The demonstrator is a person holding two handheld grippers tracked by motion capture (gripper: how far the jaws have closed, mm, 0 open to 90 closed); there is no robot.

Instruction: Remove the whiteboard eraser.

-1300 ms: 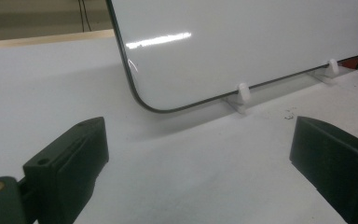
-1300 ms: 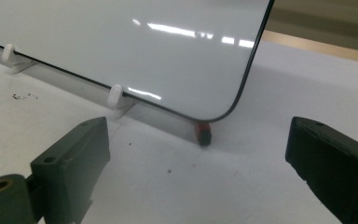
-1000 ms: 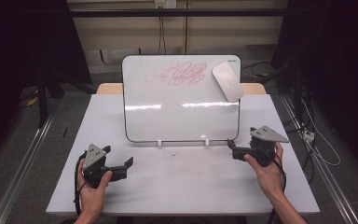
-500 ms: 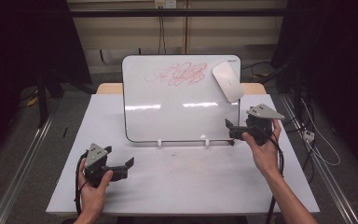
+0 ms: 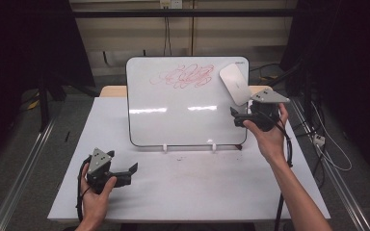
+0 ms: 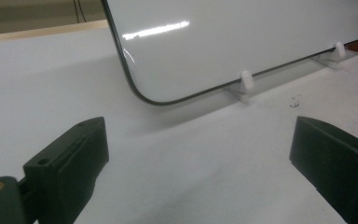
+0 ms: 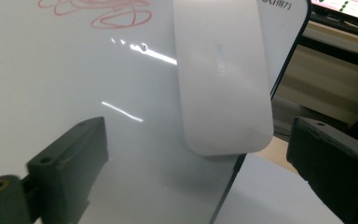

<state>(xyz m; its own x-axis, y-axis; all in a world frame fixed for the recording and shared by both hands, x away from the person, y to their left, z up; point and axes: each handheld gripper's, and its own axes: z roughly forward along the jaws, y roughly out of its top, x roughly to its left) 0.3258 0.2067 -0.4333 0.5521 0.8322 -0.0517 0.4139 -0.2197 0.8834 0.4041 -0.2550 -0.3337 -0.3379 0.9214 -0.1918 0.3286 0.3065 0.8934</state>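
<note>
Now | whiteboard (image 5: 183, 103) upright, red scribble (image 5: 185, 76), grey eraser (image 7: 221, 77) stuck top-right | both grippers gaping, empty

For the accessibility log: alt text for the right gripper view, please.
A white eraser sits against the upright whiteboard, near its right edge, framed between the open right gripper's two black fingers. Red scribbles mark the board's top.
</note>
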